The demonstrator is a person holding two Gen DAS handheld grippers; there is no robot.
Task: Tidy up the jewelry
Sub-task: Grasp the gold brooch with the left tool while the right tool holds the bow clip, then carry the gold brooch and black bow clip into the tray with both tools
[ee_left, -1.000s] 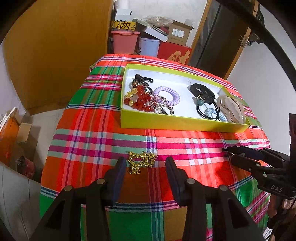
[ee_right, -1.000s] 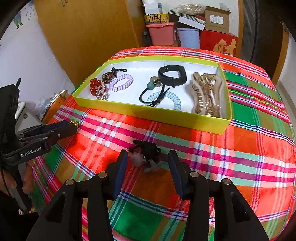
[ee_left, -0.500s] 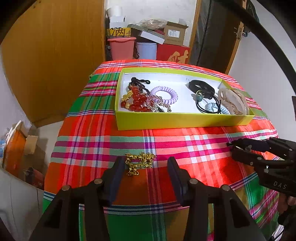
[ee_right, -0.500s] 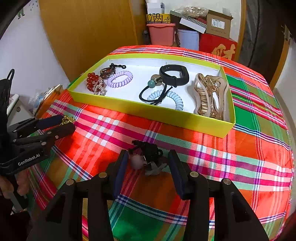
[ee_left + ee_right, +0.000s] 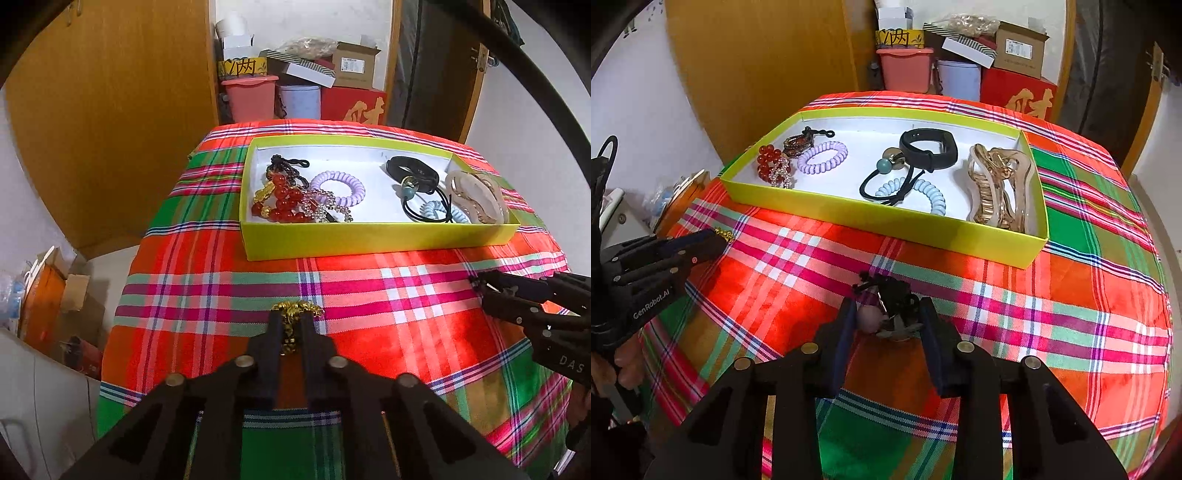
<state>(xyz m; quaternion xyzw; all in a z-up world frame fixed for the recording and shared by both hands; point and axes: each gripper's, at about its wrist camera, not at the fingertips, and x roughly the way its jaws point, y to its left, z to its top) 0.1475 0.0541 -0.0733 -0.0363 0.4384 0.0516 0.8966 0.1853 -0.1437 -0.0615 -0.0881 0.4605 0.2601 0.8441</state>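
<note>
Both claws on a piece, tray still to reach

Your left gripper (image 5: 291,325) is clamped on the gold chain (image 5: 295,308), which lies on the plaid cloth (image 5: 207,280) short of the yellow tray (image 5: 369,240); lift it straight so the loose links don't drag. Your right gripper (image 5: 886,317) is closing around the dark hair tie (image 5: 890,299) with the pink bead, pads not yet pressing; centre it before you squeeze, then carry both over the near wall.
</note>
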